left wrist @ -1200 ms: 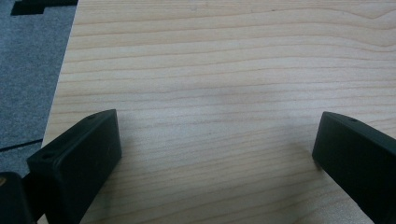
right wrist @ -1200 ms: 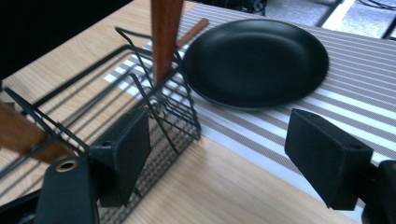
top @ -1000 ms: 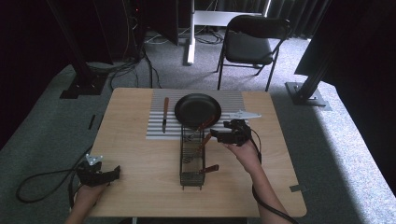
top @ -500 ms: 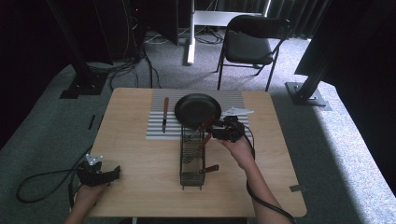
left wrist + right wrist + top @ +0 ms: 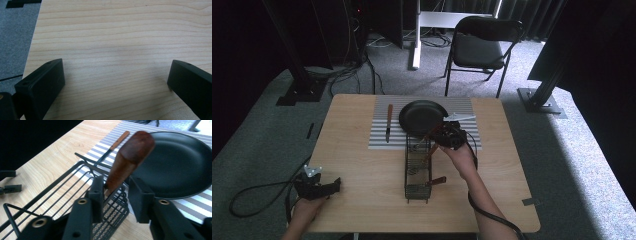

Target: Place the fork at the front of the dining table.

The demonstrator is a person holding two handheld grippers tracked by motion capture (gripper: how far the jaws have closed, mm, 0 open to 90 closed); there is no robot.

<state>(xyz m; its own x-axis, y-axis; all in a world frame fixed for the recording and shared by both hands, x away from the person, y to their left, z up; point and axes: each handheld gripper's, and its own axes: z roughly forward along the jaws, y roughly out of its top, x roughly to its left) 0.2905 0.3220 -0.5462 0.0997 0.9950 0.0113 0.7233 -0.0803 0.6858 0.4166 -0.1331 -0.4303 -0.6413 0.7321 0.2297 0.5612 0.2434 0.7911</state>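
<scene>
1. My right hand-held gripper (image 5: 113, 188) has its jaws either side of a wooden-handled utensil (image 5: 130, 157) standing in the wire basket (image 5: 417, 172); firm grip unclear.
2. Left hand-held gripper (image 5: 318, 186) rests wide open on the desk (image 5: 362, 200).
3. I judge lifting out remains.

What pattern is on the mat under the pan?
Grey and white stripes; the mat shows best in the high view, under the black pan.

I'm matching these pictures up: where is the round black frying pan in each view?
High view: round black frying pan at the table's far middle, on the striped mat.
Left gripper view: not in it.
Right gripper view: pan upper right, behind a wooden handle.
Shared landmark: black wire rack.
</scene>
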